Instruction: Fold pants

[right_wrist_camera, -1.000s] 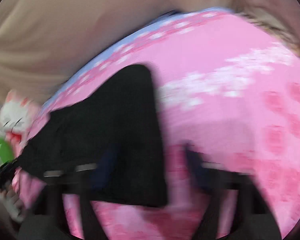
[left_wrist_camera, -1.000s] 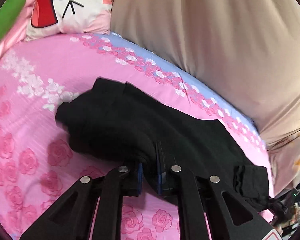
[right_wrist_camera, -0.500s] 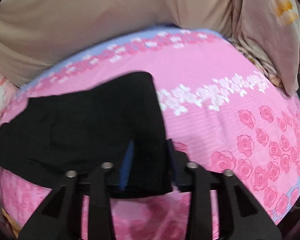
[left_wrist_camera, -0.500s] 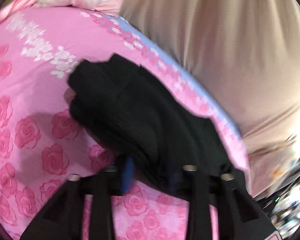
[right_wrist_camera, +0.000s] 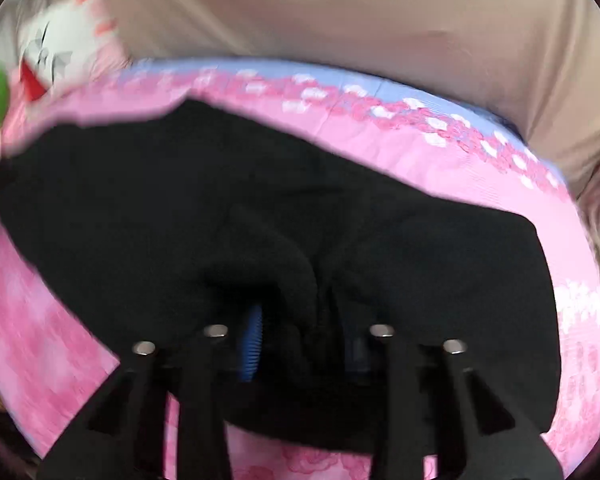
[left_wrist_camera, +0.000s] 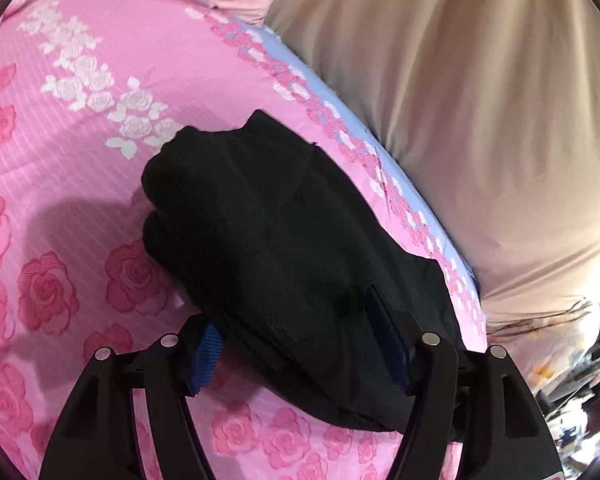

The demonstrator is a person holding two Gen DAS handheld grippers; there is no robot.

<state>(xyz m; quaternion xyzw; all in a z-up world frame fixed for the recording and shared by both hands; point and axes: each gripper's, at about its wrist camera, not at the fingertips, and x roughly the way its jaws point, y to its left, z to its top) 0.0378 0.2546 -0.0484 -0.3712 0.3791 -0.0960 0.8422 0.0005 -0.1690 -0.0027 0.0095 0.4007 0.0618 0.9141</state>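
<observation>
The black pants (left_wrist_camera: pixel 284 248) lie in a folded bundle on the pink rose-print bedsheet (left_wrist_camera: pixel 60 184), near the sheet's blue flowered edge and a tan cover (left_wrist_camera: pixel 480 100) beyond it. The left gripper (left_wrist_camera: pixel 300 340) has its jaws spread wide, one blue pad on each side of the bundle's near end, with the cloth lying between them. The right gripper (right_wrist_camera: pixel 300 340) has its jaws drawn close together, pinching a bunched ridge of the pants (right_wrist_camera: pixel 280 208) between the blue pads. A cat-print pillow (right_wrist_camera: pixel 64 52) sits at the far left.
</observation>
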